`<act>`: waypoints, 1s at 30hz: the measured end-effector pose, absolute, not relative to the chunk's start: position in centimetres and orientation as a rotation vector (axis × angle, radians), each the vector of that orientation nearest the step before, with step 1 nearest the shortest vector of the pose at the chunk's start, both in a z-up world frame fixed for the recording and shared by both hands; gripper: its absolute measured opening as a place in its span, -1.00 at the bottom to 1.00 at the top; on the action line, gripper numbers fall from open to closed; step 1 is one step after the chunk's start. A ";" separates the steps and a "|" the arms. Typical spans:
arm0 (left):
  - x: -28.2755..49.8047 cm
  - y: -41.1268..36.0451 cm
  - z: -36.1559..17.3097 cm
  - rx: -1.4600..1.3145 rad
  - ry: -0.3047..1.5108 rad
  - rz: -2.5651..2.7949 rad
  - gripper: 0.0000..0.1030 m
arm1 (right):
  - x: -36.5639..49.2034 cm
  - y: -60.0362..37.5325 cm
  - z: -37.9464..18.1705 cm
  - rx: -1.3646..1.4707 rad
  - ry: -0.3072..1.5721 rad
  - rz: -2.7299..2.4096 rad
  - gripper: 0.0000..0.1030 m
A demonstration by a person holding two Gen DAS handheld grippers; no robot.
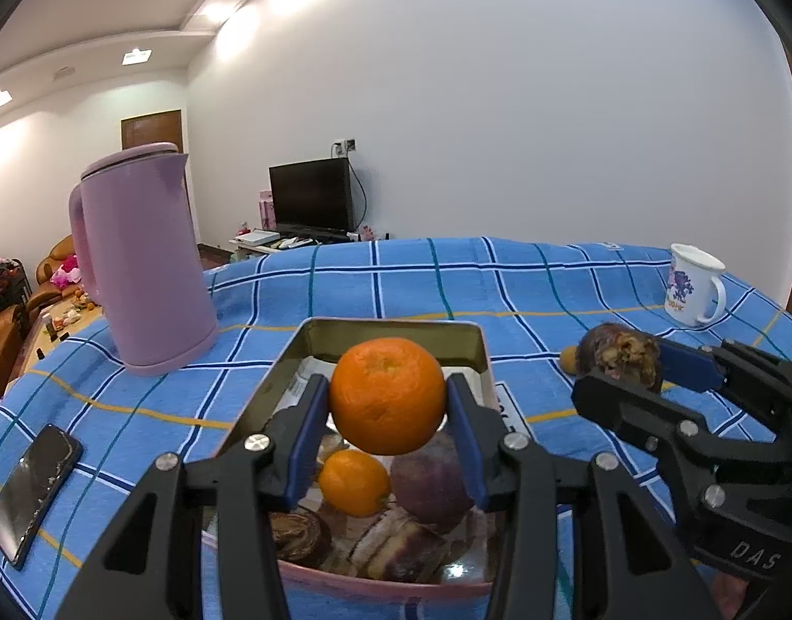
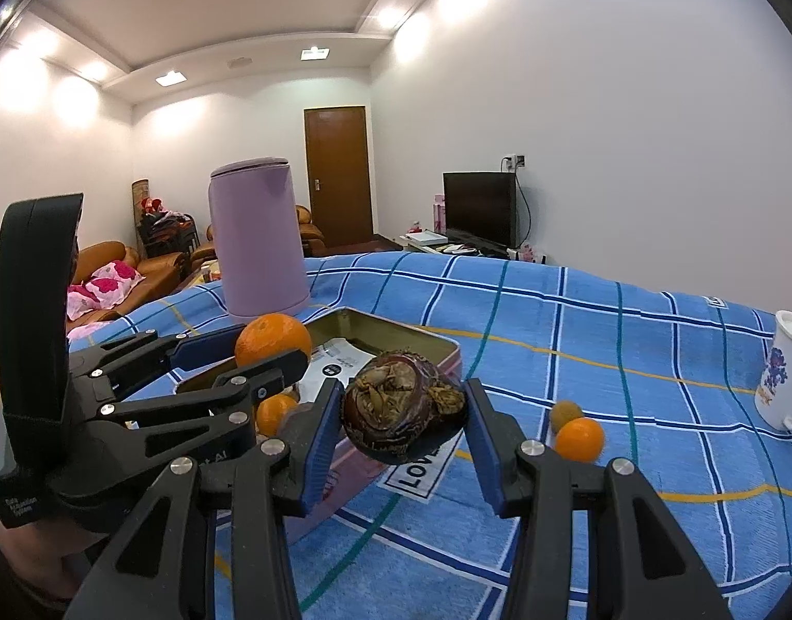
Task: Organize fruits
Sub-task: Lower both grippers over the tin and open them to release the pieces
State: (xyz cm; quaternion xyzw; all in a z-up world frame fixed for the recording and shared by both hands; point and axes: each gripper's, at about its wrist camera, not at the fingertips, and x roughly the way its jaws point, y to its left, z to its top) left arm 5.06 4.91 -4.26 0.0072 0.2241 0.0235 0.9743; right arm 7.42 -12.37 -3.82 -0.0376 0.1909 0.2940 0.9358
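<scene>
Nearest in the left wrist view, the left gripper (image 1: 388,408) is clenched on a large orange (image 1: 387,395), its blue pads pressed to the fruit's two sides, so the orange hangs in the air above the open tin (image 1: 393,328), a carry that looks aimed at setting it down inside. Below it in the tin already lie a smaller orange (image 1: 353,483), a dark purple fruit (image 1: 431,485) and some brown wrinkled pieces, which suggests the tin is the collecting place. To the right, the right gripper (image 2: 404,411) is grasping a dark wrinkled fruit (image 2: 404,405) held clear of the blue checked cloth (image 2: 577,341), beside the tin's right edge, probably waiting its turn. Farther right on the cloth, a loose orange (image 2: 579,439) touches a small brownish fruit (image 2: 564,413); both are still to gather. Farther off stand a pink kettle (image 1: 137,258) at far left and a white mug (image 1: 693,284) at far right, well apart from the fruit.
</scene>
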 end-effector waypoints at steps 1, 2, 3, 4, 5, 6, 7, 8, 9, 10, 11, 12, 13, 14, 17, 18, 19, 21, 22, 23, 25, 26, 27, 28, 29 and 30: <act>5.1 5.1 -4.3 0.013 0.453 0.052 -0.08 | 7.5 -12.2 -3.8 -0.078 0.392 0.605 -0.06; 5.0 5.3 -4.3 0.012 0.454 0.054 -0.08 | 7.5 -12.0 -3.9 -0.080 0.394 0.609 -0.06; 5.1 5.6 -4.3 0.010 0.454 0.057 -0.08 | 7.5 -11.8 -3.9 -0.084 0.396 0.614 -0.06; 5.1 5.8 -4.3 0.008 0.454 0.063 -0.08 | 7.5 -11.6 -3.9 -0.088 0.398 0.619 -0.06; 5.1 6.1 -4.3 0.007 0.455 0.072 -0.08 | 7.5 -11.4 -3.9 -0.092 0.399 0.624 -0.06; 5.1 6.4 -4.3 0.004 0.456 0.078 -0.08 | 7.5 -11.1 -3.9 -0.096 0.401 0.629 -0.06; 5.1 6.9 -4.3 -0.003 0.458 0.088 -0.08 | 7.5 -10.8 -3.9 -0.099 0.403 0.634 -0.06; 5.1 7.2 -4.3 -0.006 0.460 0.096 -0.08 | 7.5 -10.5 -4.0 -0.103 0.405 0.640 -0.06; 5.1 7.6 -4.3 -0.008 0.465 0.105 -0.08 | 7.6 -10.2 -4.0 -0.109 0.408 0.647 -0.06; 5.2 8.1 -4.4 -0.012 0.472 0.114 -0.08 | 7.6 -9.9 -4.0 -0.115 0.410 0.653 -0.06; 5.4 8.6 -4.4 -0.017 0.481 0.122 -0.08 | 7.6 -9.6 -4.0 -0.119 0.410 0.657 -0.06; 5.4 9.0 -4.5 -0.023 0.488 0.129 -0.07 | 7.6 -9.3 -4.0 -0.119 0.413 0.665 -0.06; 5.5 9.6 -4.5 -0.032 0.493 0.141 -0.08 | 7.7 -9.1 -4.1 -0.117 0.417 0.672 -0.06; 5.5 9.8 -4.6 -0.035 0.496 0.148 -0.08 | 7.8 -8.8 -4.1 -0.118 0.423 0.680 -0.06; 5.6 10.8 -4.8 -0.050 0.506 0.159 -0.07 | 7.9 -7.9 -4.2 -0.130 0.437 0.701 -0.06; 5.7 11.0 -4.8 -0.056 0.511 0.157 -0.07 | 7.9 -7.6 -4.3 -0.137 0.442 0.708 -0.06; 5.7 11.2 -4.9 -0.063 0.515 0.157 -0.07 | 8.0 -7.2 -4.3 -0.145 0.448 0.717 -0.06; 5.9 11.5 -5.0 -0.071 0.526 0.152 -0.07 | 7.9 -6.7 -4.4 -0.157 0.451 0.729 -0.06; 5.9 11.5 -5.0 -0.072 0.527 0.152 -0.07 | 7.9 -6.3 -4.5 -0.164 0.452 0.736 -0.06; 5.9 11.6 -5.0 -0.074 0.528 0.152 -0.07 | 7.9 -6.1 -4.5 -0.171 0.455 0.740 -0.06; 5.9 12.0 -5.1 -0.088 0.533 0.148 -0.07 | 8.1 -5.5 -4.6 -0.186 0.464 0.741 -0.06; 6.0 12.3 -5.2 -0.104 0.541 0.145 -0.06 | 8.2 -5.3 -4.6 -0.188 0.469 0.743 -0.06; 6.1 12.4 -5.3 -0.111 0.547 0.142 -0.06 | 8.4 -5.1 -4.7 -0.188 0.479 0.752 -0.06; 6.2 12.6 -5.3 -0.120 0.552 0.137 -0.05 | 8.5 -4.9 -4.8 -0.191 0.488 0.760 -0.06; 6.2 12.6 -5.4 -0.124 0.556 0.135 -0.04 | 8.6 -4.8 -4.7 -0.193 0.489 0.760 -0.06; 6.3 12.5 -5.4 -0.121 0.557 0.133 -0.04 | 8.6 -4.7 -4.7 -0.194 0.488 0.759 -0.06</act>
